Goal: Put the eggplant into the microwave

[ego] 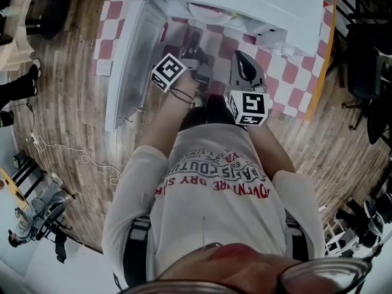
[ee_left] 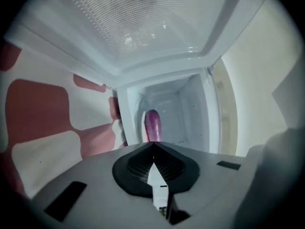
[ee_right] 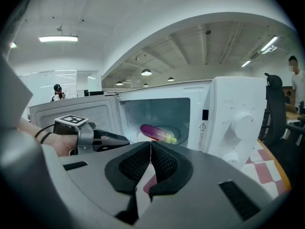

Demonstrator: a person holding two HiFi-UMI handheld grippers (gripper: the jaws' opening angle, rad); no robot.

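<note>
the eggplant [ee_right: 157, 133] lies inside the microwave [ee_right: 238, 120].

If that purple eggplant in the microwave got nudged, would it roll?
Probably: the eggplant looks long and rounded, so it may roll sideways on the plate. Its glossy skin could prove slippery. It holds its shape, so likely firm.
</note>
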